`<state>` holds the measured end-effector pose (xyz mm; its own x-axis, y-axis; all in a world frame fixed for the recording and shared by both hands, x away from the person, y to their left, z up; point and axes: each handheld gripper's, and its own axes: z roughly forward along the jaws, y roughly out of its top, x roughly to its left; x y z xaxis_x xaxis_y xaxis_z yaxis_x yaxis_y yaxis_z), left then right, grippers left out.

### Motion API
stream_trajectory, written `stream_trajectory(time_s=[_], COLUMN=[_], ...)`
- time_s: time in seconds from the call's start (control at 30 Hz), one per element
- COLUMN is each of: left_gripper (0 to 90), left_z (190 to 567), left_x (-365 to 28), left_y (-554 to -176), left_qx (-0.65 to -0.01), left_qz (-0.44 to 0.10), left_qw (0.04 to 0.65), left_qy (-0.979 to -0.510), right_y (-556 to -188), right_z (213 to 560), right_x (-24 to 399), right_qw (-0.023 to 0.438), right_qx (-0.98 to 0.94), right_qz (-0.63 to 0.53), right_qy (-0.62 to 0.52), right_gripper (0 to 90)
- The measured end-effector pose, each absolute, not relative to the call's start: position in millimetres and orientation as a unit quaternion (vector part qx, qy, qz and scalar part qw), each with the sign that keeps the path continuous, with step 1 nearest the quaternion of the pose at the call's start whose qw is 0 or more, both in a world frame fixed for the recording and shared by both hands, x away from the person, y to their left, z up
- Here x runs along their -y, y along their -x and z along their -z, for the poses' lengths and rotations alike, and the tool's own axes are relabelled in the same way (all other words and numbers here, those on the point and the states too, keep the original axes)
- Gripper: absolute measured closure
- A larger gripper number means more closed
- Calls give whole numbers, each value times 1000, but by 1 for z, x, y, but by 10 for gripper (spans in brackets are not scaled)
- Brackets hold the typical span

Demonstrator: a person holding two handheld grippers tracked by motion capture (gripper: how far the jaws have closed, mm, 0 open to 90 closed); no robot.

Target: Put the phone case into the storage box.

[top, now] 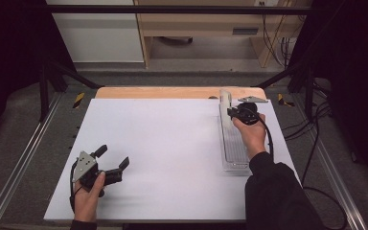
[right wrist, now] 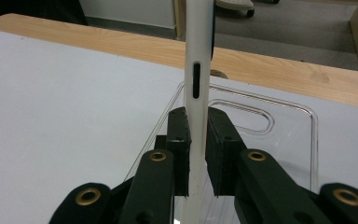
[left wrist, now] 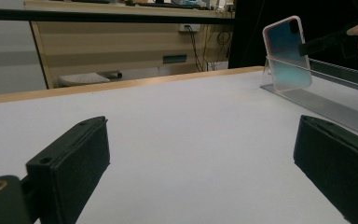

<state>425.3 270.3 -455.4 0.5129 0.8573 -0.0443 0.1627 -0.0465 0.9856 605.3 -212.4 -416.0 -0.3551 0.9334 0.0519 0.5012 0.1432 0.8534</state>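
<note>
Your right tool (right wrist: pixel 196 154) pinches the phone case (right wrist: pixel 198 70) edge-on above the clear tray (right wrist: pixel 279 140), left tool (top: pixel 111 158) open; it could twist free.

A broad white rectangular table (top: pixel 163 158) carries a bare light wooden strip (top: pixel 172 92) along its far edge. Beyond that strip stands a pale wooden cabinet (top: pixel 206 24) on the grey floor (top: pixel 172 76), and black cables (top: pixel 275 38) hang just right of the cabinet.
</note>
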Motion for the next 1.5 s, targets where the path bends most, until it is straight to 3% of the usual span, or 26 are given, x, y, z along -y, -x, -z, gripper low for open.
stream_trajectory(time_s=[1.3,1.5], left_gripper=[31,31], left_z=[455,455], left_x=[-268,-269], left_y=[-425,-425], left_qx=[-388,-389], left_qz=[-304,-304], left_qw=[568,568], left_qy=[-659,-659], right_y=[-619,-622], right_z=[408,409], right_x=[212,212], right_qw=[279,287], right_qx=[-731,-731], right_qz=[-351,-345], right_qy=[-515,-514], right_gripper=[803,748])
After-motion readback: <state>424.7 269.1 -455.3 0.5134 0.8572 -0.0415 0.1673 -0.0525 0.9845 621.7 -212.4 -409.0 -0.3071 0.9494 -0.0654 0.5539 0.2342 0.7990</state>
